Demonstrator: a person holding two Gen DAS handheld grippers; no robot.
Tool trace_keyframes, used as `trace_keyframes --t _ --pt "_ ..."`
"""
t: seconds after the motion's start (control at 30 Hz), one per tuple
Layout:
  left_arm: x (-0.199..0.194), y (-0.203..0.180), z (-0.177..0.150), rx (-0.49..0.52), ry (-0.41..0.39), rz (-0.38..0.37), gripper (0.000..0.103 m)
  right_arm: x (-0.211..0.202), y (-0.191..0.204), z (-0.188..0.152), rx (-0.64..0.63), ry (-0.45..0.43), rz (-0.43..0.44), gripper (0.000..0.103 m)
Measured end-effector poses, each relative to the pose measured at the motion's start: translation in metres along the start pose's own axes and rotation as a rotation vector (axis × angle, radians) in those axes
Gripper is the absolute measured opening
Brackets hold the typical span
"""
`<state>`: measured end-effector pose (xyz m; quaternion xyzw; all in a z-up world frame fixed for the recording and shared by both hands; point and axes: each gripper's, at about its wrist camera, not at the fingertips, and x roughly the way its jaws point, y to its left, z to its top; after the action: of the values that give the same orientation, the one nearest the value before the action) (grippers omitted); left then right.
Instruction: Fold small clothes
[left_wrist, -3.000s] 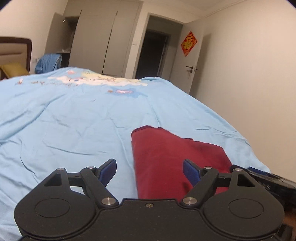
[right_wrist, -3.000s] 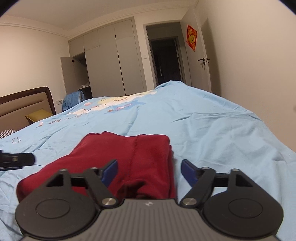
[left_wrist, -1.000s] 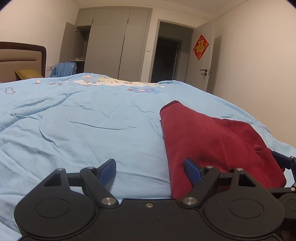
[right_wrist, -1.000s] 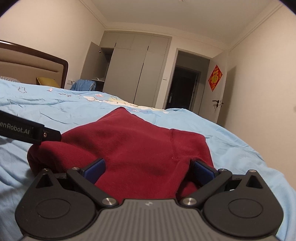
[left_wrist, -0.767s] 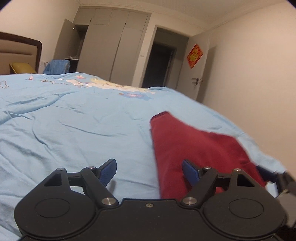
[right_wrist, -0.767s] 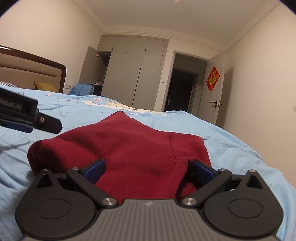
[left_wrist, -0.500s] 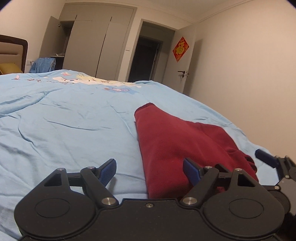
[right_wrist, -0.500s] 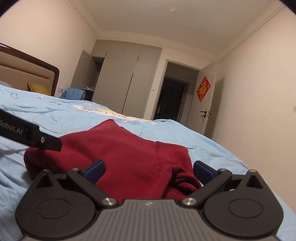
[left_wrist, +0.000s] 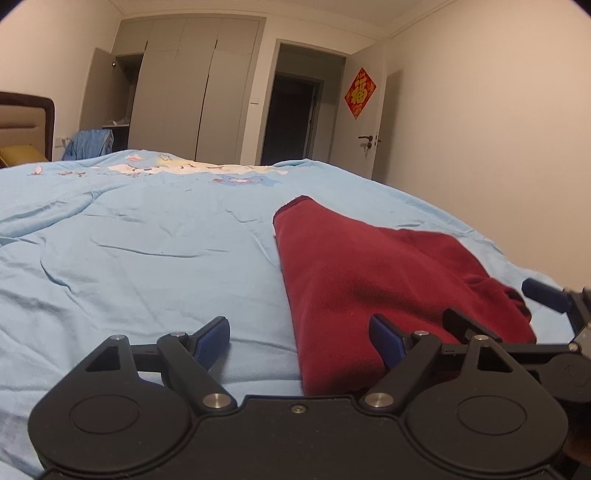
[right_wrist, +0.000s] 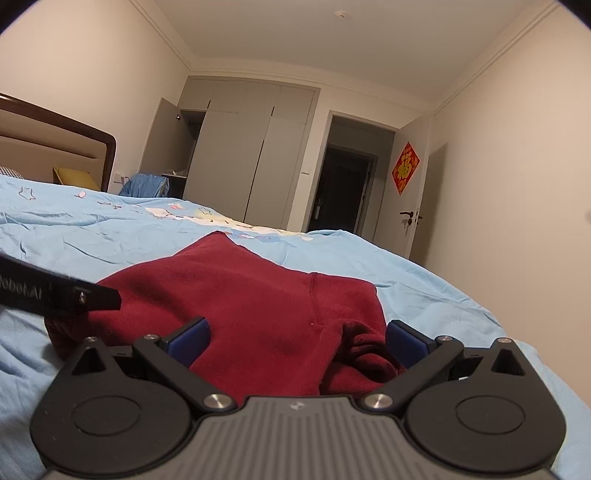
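Note:
A dark red garment lies folded on the light blue bedspread. In the left wrist view my left gripper is open, low at the garment's near left edge, which sits between the blue pads. The right gripper's blue fingertip shows at the far right of that view. In the right wrist view the red garment fills the middle, with a bunched fold near the right pad. My right gripper is open around its near edge. The left gripper's black body crosses the left side.
The bed's headboard and a yellow pillow are at the far left. Grey wardrobes, an open dark doorway and a door with a red ornament stand beyond the bed. A wall runs along the right.
Both grippers have dropped low to the bed at the garment's near edge and tilted up slightly. The garment's near right corner has bunched up. Both stay open.

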<state>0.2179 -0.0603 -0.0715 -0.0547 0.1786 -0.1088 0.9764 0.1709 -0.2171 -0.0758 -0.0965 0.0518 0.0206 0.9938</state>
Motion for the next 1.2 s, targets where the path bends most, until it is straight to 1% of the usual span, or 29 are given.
trace_keyframes --t 0.07,0.13,0.27,0.33,0.4,0.43,0.53,0.6,0.7,0.83,0.97,1.1,1.2 --pt "-0.002 0.005 0.007 -0.036 0.0 -0.016 0.085 0.001 -0.001 -0.001 0.01 -0.002 0.0 0.103" --pt "-0.003 0.008 0.016 -0.068 -0.005 -0.016 0.083 0.001 -0.002 -0.001 0.02 -0.001 0.0 0.103" --pt "0.009 0.013 0.035 -0.105 -0.017 -0.021 0.083 0.002 -0.003 -0.002 0.028 0.0 0.003 0.103" --pt "0.02 0.013 0.045 -0.111 -0.011 -0.029 0.083 0.002 -0.003 -0.003 0.032 -0.001 0.005 0.103" --pt "0.034 0.01 0.055 -0.09 -0.002 -0.029 0.083 0.003 -0.005 -0.003 0.038 0.0 0.01 0.103" --pt "0.041 0.008 0.059 -0.077 0.007 -0.021 0.083 0.003 -0.005 -0.003 0.042 0.001 0.012 0.103" --pt "0.062 0.003 0.063 -0.04 0.073 0.004 0.082 0.003 -0.006 -0.003 0.048 0.002 0.016 0.103" --pt "0.071 0.001 0.06 -0.029 0.111 0.02 0.082 0.003 -0.006 -0.003 0.051 0.003 0.017 0.103" --pt "0.076 0.001 0.049 -0.032 0.137 0.038 0.082 0.003 -0.006 -0.004 0.055 0.006 0.022 0.103" --pt "0.078 0.006 0.041 -0.045 0.13 0.039 0.084 0.004 -0.006 -0.004 0.054 0.009 0.022 0.103" --pt "0.077 0.007 0.035 -0.05 0.094 0.032 0.085 0.005 -0.006 -0.005 0.054 0.008 0.023 0.103" --pt "0.063 0.011 0.037 -0.099 0.058 0.017 0.084 0.005 -0.007 -0.005 0.059 0.007 0.023 0.103" --pt "0.045 0.009 0.037 -0.086 0.021 0.015 0.083 0.005 -0.007 -0.005 0.063 0.009 0.022 0.103"
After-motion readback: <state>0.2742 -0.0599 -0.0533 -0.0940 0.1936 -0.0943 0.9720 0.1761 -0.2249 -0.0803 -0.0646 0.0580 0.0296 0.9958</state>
